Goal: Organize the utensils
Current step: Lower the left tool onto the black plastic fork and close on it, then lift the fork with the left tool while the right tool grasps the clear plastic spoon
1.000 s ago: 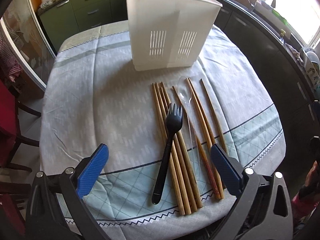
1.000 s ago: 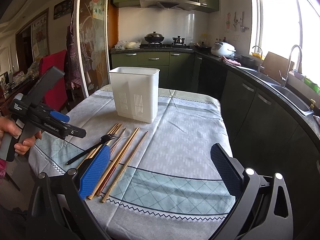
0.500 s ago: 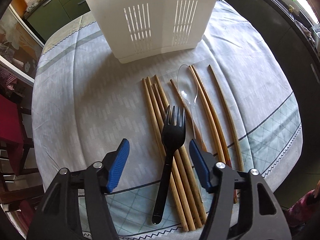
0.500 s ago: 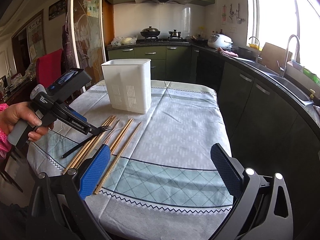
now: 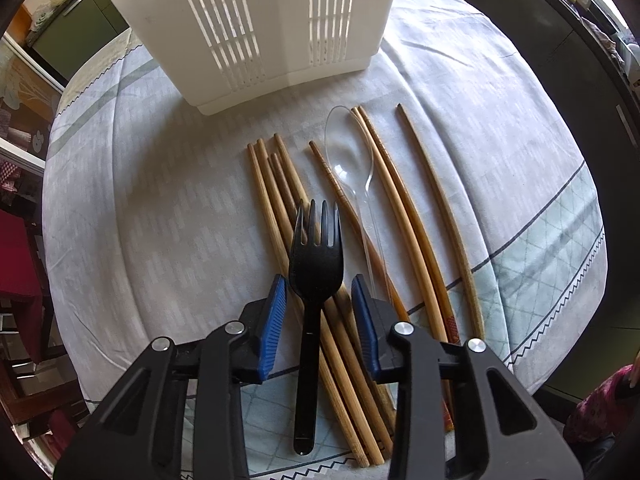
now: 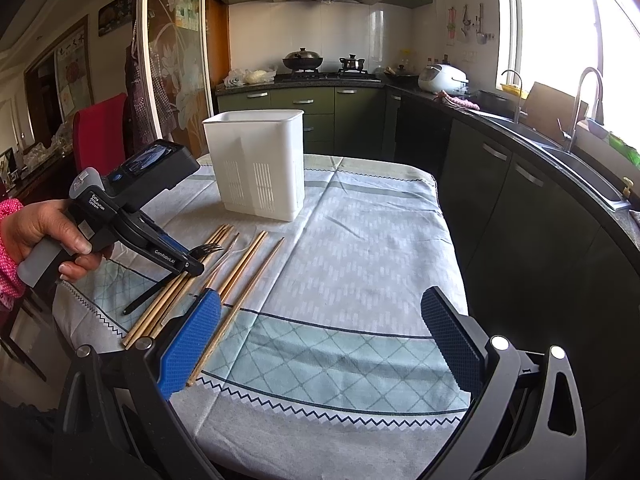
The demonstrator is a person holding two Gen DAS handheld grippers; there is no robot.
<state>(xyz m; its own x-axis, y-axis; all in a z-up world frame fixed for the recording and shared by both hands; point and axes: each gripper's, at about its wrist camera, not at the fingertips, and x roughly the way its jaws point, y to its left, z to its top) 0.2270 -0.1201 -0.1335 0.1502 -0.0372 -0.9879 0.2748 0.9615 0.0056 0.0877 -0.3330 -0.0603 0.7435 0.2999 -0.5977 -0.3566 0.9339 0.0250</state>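
You have a black plastic fork (image 5: 316,264) lying tines-up across the wooden chopsticks (image 5: 276,216), a clear plastic spoon (image 5: 348,160) among them, all flat on the cloth before the upright white slotted utensil holder (image 5: 256,28).

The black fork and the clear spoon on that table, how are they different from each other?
The black fork is solid black, while the clear spoon is see-through and hard to spot. The fork ends in tines, the spoon in a rounded bowl. The fork lies between the closing pads of the left gripper; the spoon lies just outside them. Both are slender, rest among the wooden chopsticks and point toward the white holder.
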